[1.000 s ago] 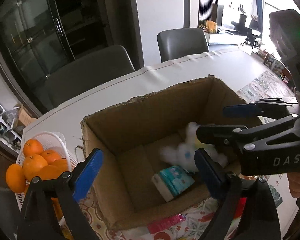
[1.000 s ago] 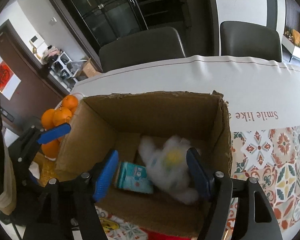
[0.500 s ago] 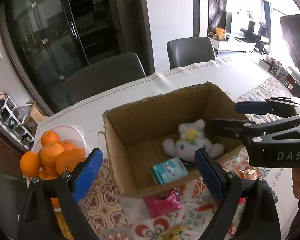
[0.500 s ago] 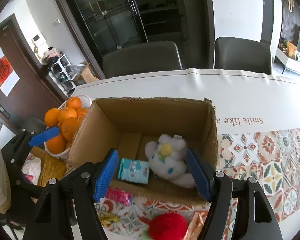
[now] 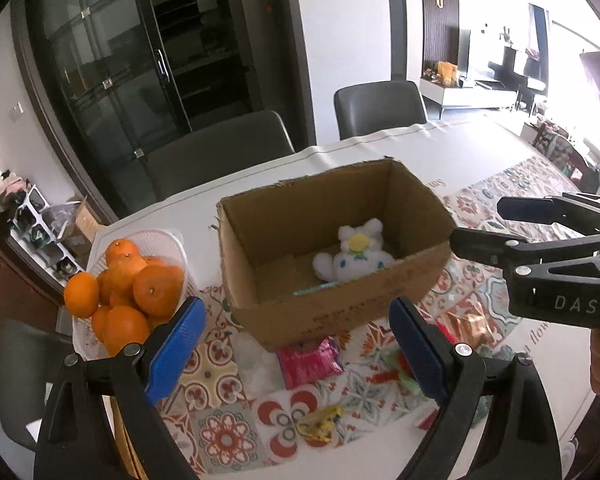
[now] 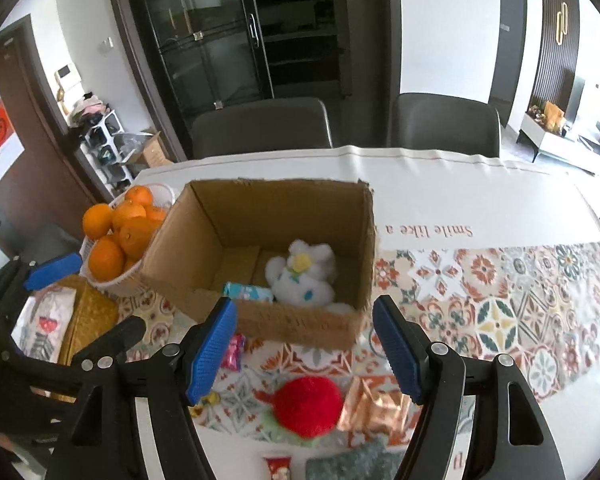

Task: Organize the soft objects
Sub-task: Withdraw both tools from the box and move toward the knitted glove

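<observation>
An open cardboard box (image 5: 340, 312) (image 6: 300, 322) stands on the patterned tablecloth. Inside lie a white plush toy (image 5: 352, 258) (image 6: 302, 278) and a teal tissue pack (image 6: 247, 292). In front of the box lie a pink packet (image 5: 308, 362), a red fluffy ball (image 6: 308, 406), a copper foil packet (image 6: 374, 408) and a small yellow item (image 5: 318, 426). My left gripper (image 5: 296, 356) is open and empty, back from the box. My right gripper (image 6: 304, 352) is open and empty above the red ball; it also shows in the left wrist view (image 5: 500, 226).
A white basket of oranges (image 5: 128, 280) (image 6: 120, 240) stands left of the box. A gold pouch (image 6: 88, 320) lies at the near left. A grey fuzzy item (image 6: 348, 462) lies at the near edge. Two grey chairs (image 6: 260, 126) stand behind the table.
Both grippers have drawn back and up from the box. The plush toy now rests inside the box, and the items in front of the box have come into view.
</observation>
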Tool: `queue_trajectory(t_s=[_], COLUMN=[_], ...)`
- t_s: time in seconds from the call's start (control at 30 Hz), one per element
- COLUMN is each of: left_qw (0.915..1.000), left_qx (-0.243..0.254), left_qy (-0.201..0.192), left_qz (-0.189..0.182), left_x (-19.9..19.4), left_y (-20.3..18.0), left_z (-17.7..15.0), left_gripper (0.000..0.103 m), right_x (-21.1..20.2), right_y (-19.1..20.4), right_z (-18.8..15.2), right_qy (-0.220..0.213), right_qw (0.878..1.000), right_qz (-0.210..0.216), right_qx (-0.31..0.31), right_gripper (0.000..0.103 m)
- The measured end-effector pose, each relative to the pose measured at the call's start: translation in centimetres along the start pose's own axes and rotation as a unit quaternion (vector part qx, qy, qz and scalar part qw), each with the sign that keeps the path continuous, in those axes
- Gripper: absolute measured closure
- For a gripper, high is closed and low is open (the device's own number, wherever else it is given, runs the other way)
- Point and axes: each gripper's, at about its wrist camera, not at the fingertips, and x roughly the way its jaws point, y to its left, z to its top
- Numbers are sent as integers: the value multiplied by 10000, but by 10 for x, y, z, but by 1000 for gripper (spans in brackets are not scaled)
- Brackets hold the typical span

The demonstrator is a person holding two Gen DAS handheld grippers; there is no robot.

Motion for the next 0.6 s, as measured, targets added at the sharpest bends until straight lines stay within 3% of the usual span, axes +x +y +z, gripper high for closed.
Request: queue_trajectory(t_s=[0.6], left_qw=[9994], left_qx=[5], left_qy=[284], left_qz=[-211], left_x=[-27], left_y=[-66], left_z=[-43], left_gripper=[7], right_x=[-41], right_y=[-39], right_z=[-71], right_qy=[175], right_qw=[9996], right_qz=[-145], right_qx=[150], right_gripper=[31])
